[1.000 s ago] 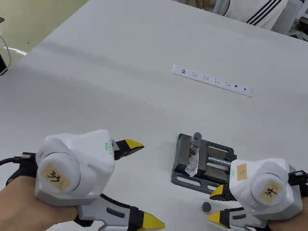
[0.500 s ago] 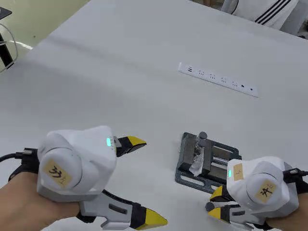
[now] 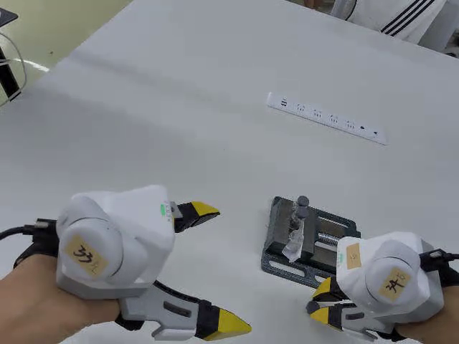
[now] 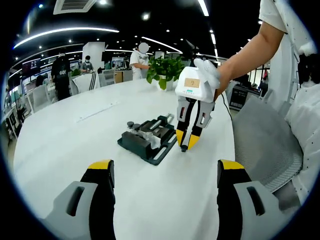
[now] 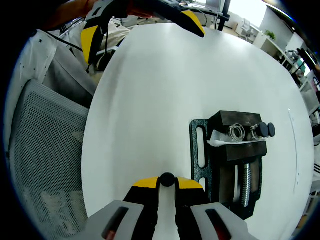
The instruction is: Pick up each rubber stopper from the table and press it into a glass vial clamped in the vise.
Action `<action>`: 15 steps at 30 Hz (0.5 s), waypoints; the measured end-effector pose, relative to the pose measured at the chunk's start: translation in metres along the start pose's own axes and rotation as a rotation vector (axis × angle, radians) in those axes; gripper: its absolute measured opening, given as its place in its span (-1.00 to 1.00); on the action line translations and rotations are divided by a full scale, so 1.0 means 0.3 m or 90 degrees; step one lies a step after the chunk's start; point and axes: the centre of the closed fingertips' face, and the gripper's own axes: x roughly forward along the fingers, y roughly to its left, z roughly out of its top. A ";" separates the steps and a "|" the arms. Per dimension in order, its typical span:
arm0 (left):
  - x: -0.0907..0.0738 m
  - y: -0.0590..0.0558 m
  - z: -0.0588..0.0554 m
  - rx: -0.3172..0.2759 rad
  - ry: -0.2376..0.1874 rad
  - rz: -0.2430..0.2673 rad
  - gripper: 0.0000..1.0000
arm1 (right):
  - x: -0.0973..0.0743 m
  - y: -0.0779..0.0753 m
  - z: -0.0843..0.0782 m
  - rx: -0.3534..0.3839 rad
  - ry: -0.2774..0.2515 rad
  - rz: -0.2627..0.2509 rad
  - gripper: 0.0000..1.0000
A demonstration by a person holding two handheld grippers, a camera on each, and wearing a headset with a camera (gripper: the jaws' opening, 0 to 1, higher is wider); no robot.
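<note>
Between the clenched tips of the right gripper (image 5: 167,184) a rubber stopper (image 5: 166,178) was held; the open glass vial (image 5: 236,132) in the vise (image 5: 227,155) was noted at two o'clock, nearest this gripper; the left gripper (image 4: 165,167) was spread, empty

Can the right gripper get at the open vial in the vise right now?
Probably yes: the right gripper, shut on a rubber stopper, has bare table between it and the open vial.
</note>
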 end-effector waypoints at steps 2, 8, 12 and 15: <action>0.002 0.001 -0.002 0.001 0.001 0.000 0.68 | 0.001 0.000 0.001 0.000 0.000 0.001 -0.87; 0.003 -0.001 -0.004 0.002 0.001 -0.003 0.69 | 0.002 0.000 0.004 0.009 -0.001 0.006 -0.88; 0.005 0.000 -0.006 0.003 0.002 -0.004 0.69 | -0.003 0.001 0.004 0.013 0.000 0.008 -0.88; 0.006 -0.001 -0.008 0.003 0.002 -0.006 0.70 | -0.018 -0.006 0.008 0.024 -0.008 0.006 -0.89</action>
